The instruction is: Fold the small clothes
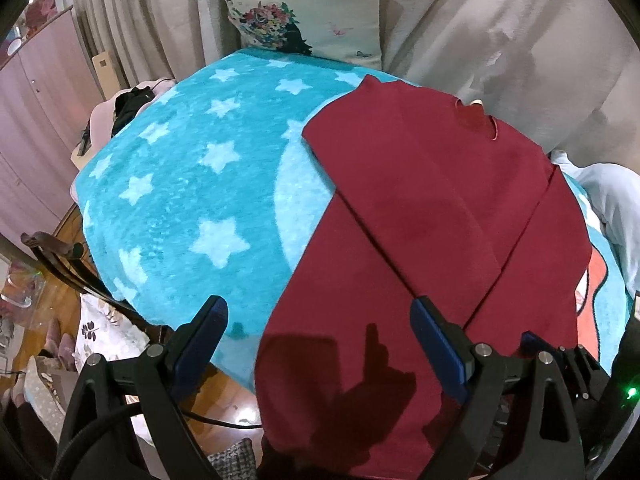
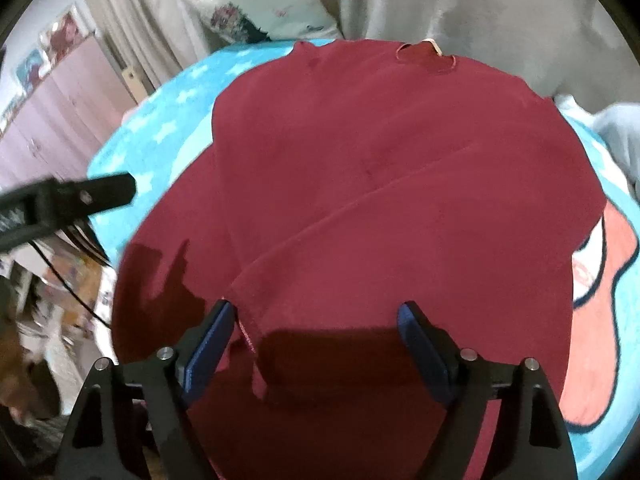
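Note:
A dark red shirt [image 1: 420, 208] lies flat on a turquoise star blanket [image 1: 188, 184], both side panels folded inward so their edges meet near the middle, neckline at the far end. My left gripper [image 1: 320, 324] is open and empty, hovering over the shirt's near left hem. My right gripper [image 2: 316, 328] is open and empty above the near edge of the shirt [image 2: 380, 184], its left finger beside a folded flap's corner. The left gripper [image 2: 80, 196] also shows in the right wrist view, at the left.
A floral pillow [image 1: 304, 8] and pale curtains stand behind the bed. Pale blue cloth [image 1: 612, 200] lies at the right. Dark items [image 1: 128, 108] sit at the bed's far left. Wooden floor, a chair [image 1: 52, 248] and clutter lie below the left edge.

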